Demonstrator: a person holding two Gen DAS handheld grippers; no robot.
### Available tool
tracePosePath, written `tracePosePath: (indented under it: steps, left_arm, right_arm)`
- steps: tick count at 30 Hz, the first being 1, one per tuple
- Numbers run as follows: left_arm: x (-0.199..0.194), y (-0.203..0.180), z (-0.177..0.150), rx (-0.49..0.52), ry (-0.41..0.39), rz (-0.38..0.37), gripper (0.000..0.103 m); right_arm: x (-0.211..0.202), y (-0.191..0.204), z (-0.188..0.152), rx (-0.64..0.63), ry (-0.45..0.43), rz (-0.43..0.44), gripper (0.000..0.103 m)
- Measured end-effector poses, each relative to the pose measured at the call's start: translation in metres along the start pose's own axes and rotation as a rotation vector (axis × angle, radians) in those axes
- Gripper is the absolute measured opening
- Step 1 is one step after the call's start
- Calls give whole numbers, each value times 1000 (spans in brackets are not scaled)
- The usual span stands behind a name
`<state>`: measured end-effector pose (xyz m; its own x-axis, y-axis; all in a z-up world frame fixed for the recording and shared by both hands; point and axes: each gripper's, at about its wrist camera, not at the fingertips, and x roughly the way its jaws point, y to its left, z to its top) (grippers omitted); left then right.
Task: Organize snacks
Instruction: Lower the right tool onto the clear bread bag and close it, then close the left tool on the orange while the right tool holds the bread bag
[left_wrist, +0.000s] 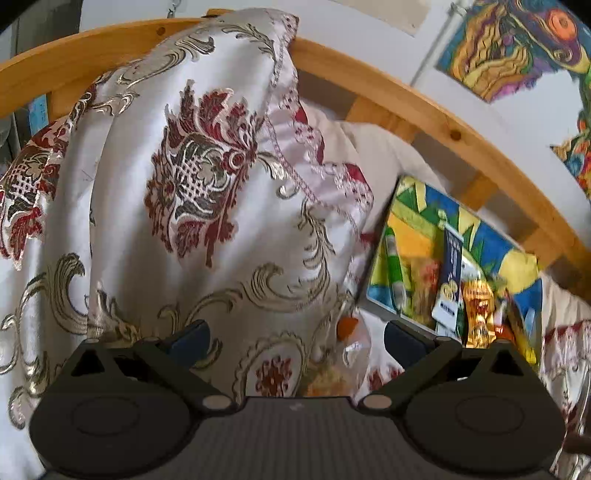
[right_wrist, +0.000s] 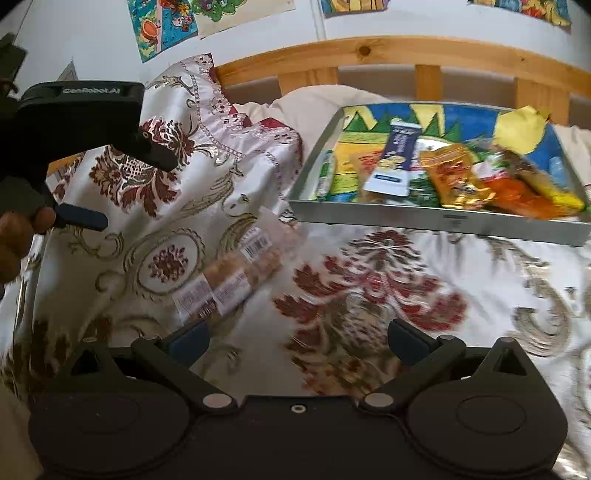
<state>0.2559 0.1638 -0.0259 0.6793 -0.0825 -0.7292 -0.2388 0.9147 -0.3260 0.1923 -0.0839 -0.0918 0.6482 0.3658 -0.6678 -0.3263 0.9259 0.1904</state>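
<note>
- The only writing that could be read was "GenRobot.AI", moulded on the black housing of the left gripper (right_wrist: 122, 184) as seen from the right wrist camera.
- A clear-wrapped snack packet (right_wrist: 231, 275) lay on the patterned bedspread (right_wrist: 369, 288), well short of the tray; it carried white barcode stickers, but their print was too blurred to read.
- In the left wrist view the same snack packet (left_wrist: 338, 365) sat just ahead of the fingers, partly hidden by the gripper body, showing only an orange patch and a yellowish blur.
- A metal tray (right_wrist: 439, 219) with a bright painted floor rested on the bedspread near the wooden headboard (right_wrist: 369, 55), and held the other snacks.
- Among them a dark blue packet (right_wrist: 393, 162) with a white end bore lettering that was too small to make out; a gold and orange packet (right_wrist: 456, 177) lay beside it, and the wrappers further right were smeared by blur.
- The left gripper (left_wrist: 295, 339) had its fingers spread wide with nothing between them, facing a brocade pillow (left_wrist: 184, 177).
- The right gripper (right_wrist: 297, 341) likewise stood wide apart and empty above the bedspread.
- A hand (right_wrist: 18, 240) on the left gripper was cut off at the frame's edge.
- Colourful drawings (right_wrist: 166, 26) on the wall were cropped.
</note>
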Motion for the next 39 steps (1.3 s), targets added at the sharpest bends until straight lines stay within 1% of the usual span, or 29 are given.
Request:
tracePosePath:
  steps: [5, 9, 11, 12, 13, 15, 18, 20, 22, 23, 24, 25, 29, 32, 35, 37, 39]
  left_arm:
    - [14, 11, 3, -42, 16, 6, 102]
    - [19, 15, 3, -66, 12, -20, 102]
    - [21, 13, 1, -55, 18, -28, 102]
    - [23, 12, 1, -45, 22, -29, 102]
    - [24, 10, 0, -36, 24, -27, 102]
    - [26, 7, -2, -11, 22, -28, 102]
    - [25, 4, -3, 12, 18, -37, 102]
    - [26, 3, -3, 23, 17, -45, 102]
    - [26, 2, -4, 32, 19, -46, 102]
    - [27, 1, -4, 37, 21, -44, 102]
    - [27, 0, -5, 42, 22, -42, 102]
    - [28, 0, -6, 47, 25, -41, 102]
    - [33, -4, -9, 69, 38, -34, 102]
    - [37, -8, -12, 91, 53, -29, 102]
    - [40, -17, -16, 138, 58, -22, 102]
    - [43, -24, -20, 180, 60, -16, 102]
    - [47, -32, -25, 230, 70, -11, 102]
  right_arm:
    - [28, 18, 18, 53, -5, 33, 102]
    - [54, 31, 32, 101, -1, 47, 102]
    - [69, 36, 36, 140, 27, 43, 102]
    - [76, 36, 36, 164, 42, 55, 101]
    - [81, 36, 35, 192, 58, 69, 98]
    - [87, 36, 31, 221, 74, 76, 97]
    - [85, 40, 27, 170, 60, 66, 88]
    - [83, 39, 25, 170, 59, 87, 81]
    - [81, 36, 24, 174, 65, 112, 71]
    - [80, 36, 24, 165, 69, 121, 67]
    - [78, 37, 23, 153, 76, 129, 59]
    - [76, 38, 23, 130, 87, 140, 57]
    - [64, 29, 27, 60, 110, 127, 55]
    - [53, 12, 30, 1, 135, 83, 54]
    - [42, -10, 28, -19, 148, 63, 54]
    - [33, -22, 27, -43, 162, 32, 54]
    - [22, -33, 25, -70, 168, 34, 54]
